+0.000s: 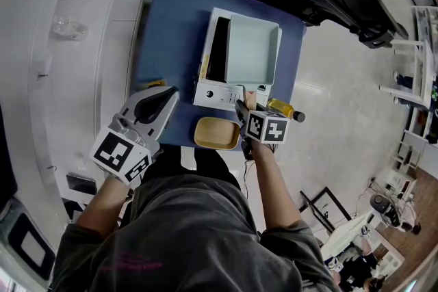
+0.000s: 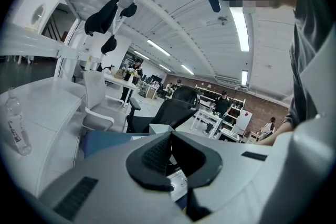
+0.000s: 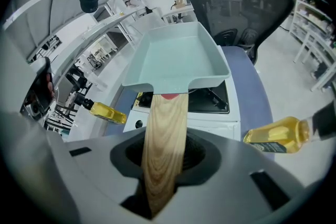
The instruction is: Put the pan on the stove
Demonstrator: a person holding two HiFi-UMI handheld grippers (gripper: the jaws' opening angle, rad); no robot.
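Two grippers show in my head view. My left gripper [image 1: 171, 91] points almost level over the blue table's [image 1: 171, 24] left part, jaws pressed together on nothing. Rightward, the pale mint square pan [image 1: 253, 48] lies over the white stove [image 1: 213, 94]; contact I cannot judge. My right gripper [image 1: 241, 106] tilts steeply down, clamped on the pan's wooden handle [image 3: 164, 134]. Print on the yellow oil bottle [image 1: 282, 108] is too small to read.
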